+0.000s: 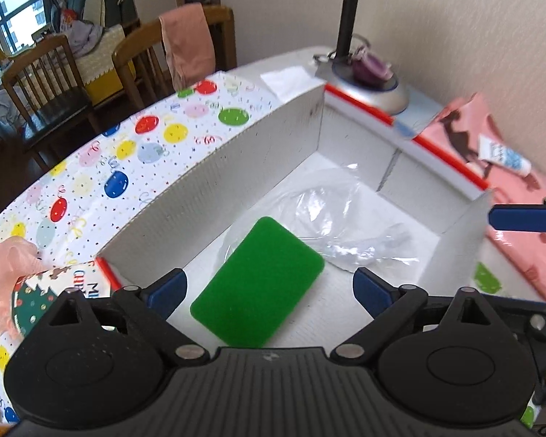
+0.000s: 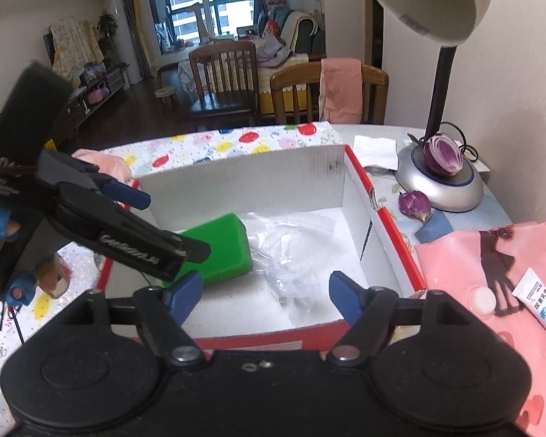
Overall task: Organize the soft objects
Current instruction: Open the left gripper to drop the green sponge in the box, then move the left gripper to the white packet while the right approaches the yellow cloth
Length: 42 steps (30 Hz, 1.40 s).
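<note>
At left we see a pink mesh puff on the balloon-print cloth. Our left gripper and right gripper both gape wide, holding nothing. The spongy green rectangle lies in the white box, partly on crinkled clear plastic.

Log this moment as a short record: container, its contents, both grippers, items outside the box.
container: white box with red edging, open at the top
contents: green sponge lying on the box floor; crumpled clear plastic bag beside it
left gripper: jaws open, empty, above the sponge
right gripper: jaws open, empty, above the plastic bag
outside, right of box: pink sheet with a white tube on it; lamp base bearing a halved red onion
outside, left of box: pink mesh puff
</note>
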Available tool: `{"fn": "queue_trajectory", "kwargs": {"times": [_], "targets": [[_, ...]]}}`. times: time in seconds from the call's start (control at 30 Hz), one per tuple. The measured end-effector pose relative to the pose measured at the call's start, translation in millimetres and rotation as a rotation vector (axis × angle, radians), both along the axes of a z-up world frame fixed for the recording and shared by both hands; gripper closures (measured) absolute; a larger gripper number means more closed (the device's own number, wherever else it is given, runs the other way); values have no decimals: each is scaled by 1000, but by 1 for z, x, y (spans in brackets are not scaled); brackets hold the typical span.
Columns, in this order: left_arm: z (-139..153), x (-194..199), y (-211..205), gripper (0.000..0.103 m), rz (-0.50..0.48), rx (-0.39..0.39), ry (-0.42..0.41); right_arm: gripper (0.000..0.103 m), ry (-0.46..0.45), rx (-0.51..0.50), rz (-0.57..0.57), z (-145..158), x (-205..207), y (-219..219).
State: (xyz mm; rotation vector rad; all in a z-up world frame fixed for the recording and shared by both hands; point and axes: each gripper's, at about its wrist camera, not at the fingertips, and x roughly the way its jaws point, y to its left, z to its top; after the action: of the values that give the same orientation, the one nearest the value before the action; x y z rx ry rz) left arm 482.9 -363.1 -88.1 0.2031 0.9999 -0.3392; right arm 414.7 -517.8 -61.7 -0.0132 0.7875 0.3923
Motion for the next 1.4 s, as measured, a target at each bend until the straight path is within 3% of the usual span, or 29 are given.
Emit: {"fn": "queue_trajectory", "kwargs": {"times": [0.4, 0.73, 0.97, 1.13, 1.4], "targets": [[60, -85, 41, 5, -4, -108, -153, 19, -104, 46, -1, 41, -46, 16], [89, -156, 102, 5, 25, -182, -252, 11, -181, 68, 26, 62, -95, 59], [98, -204, 151, 5, 66, -229, -294, 0, -212, 96, 47, 66, -129, 96], [98, -234, 184, 5, 104, -246, -309, 0, -206, 109, 62, 58, -151, 127], [86, -272, 231, 5, 140, -200, -341, 0, -147, 147, 67, 35, -176, 173]]}}
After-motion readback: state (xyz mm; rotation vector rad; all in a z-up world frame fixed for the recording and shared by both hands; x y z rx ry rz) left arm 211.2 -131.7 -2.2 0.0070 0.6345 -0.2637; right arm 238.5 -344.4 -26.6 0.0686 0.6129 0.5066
